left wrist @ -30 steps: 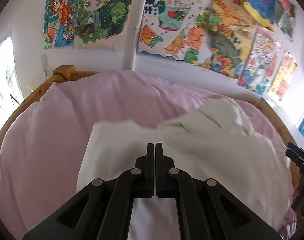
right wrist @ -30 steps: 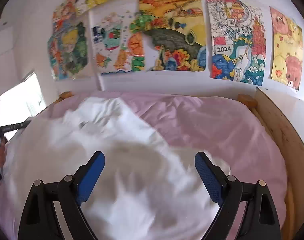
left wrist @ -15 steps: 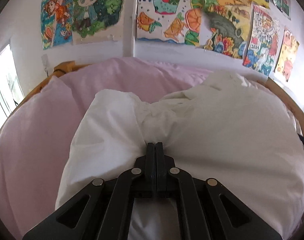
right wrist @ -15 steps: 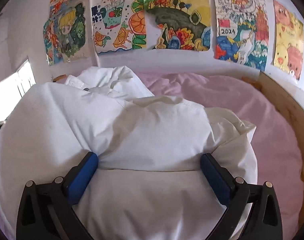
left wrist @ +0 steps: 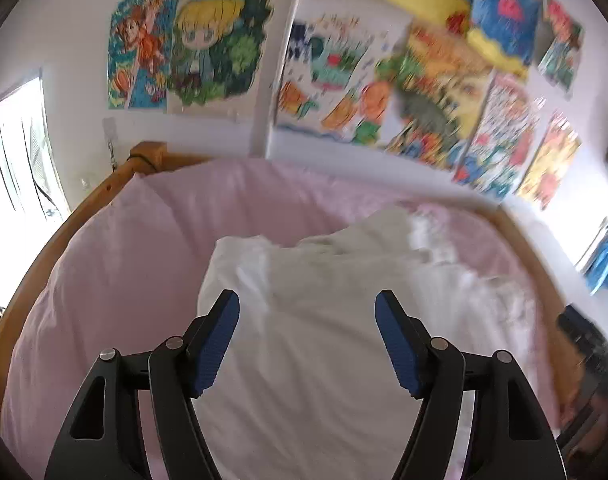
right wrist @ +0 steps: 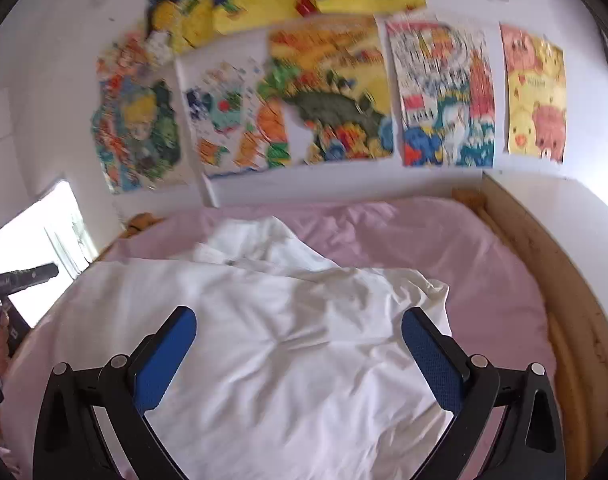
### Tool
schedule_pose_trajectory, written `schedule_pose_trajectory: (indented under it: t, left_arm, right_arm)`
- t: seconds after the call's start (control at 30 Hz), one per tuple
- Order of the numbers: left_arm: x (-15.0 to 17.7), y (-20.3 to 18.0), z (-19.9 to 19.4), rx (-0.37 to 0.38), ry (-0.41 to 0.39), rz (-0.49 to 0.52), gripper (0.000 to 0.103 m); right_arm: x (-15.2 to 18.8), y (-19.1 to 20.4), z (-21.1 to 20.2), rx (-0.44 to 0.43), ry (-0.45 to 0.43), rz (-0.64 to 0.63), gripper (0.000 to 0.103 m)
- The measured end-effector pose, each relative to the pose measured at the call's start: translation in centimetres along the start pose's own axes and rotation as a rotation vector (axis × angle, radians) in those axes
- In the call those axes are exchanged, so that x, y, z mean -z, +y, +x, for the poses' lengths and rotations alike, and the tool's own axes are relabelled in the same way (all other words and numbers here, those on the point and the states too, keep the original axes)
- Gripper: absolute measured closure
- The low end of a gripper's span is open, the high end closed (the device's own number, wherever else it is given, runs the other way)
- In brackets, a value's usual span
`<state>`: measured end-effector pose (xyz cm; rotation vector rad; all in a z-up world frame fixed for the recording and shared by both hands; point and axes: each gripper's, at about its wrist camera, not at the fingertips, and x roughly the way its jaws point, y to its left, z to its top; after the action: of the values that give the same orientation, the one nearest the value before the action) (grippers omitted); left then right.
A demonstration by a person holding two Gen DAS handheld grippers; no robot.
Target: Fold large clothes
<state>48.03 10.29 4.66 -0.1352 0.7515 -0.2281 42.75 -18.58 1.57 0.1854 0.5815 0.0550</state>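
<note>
So, the wide pink-sheeted bed (right wrist: 444, 248) in its curved wooden frame (right wrist: 576, 320) fills the view, and the big crumpled white garment (right wrist: 287, 344) lies spread across it, bunched at the far end. The right gripper (right wrist: 299, 344) hangs over it, jaws spread wide, nothing pinched. The left gripper (left wrist: 307, 336) has just been opening, its blue pads (left wrist: 217, 344) off the cloth.
</note>
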Motion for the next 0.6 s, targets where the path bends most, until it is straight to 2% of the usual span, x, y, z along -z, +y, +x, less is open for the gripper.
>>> schedule_pose_trajectory:
  t: [0.1,0.27,0.37,0.43,0.5,0.6]
  left_arm:
    - [0.6,-1.3,-3.9,-0.002,-0.005,-0.017,0.037]
    - [3.9,-3.9,-11.1,-0.032,-0.046,0.019,0.035]
    - [6.8,-5.6,-15.2,-0.048,-0.07,0.048,0.027]
    - [9.2,-6.9,-18.0,-0.064,-0.102,0.093,0.026]
    - [11.5,-8.0,-20.1,-0.078,-0.127,0.144,0.02]
    - [14.8,-9.1,-22.3,-0.099,-0.165,0.202,0.018]
  right_arm:
    - [0.0,2.4,-3.8,-0.003,-0.03,-0.015,0.0]
    - [1.9,6.0,-11.7,-0.004,-0.076,-0.031,0.0]
    - [3.9,7.1,-16.0,-0.01,-0.101,-0.021,0.0]
    - [5.6,7.7,-18.5,-0.016,-0.109,-0.022,0.0]
    - [7.3,8.1,-20.6,-0.005,-0.11,-0.031,0.0]
    - [9.8,8.5,-22.9,0.011,-0.11,-0.044,0.0]
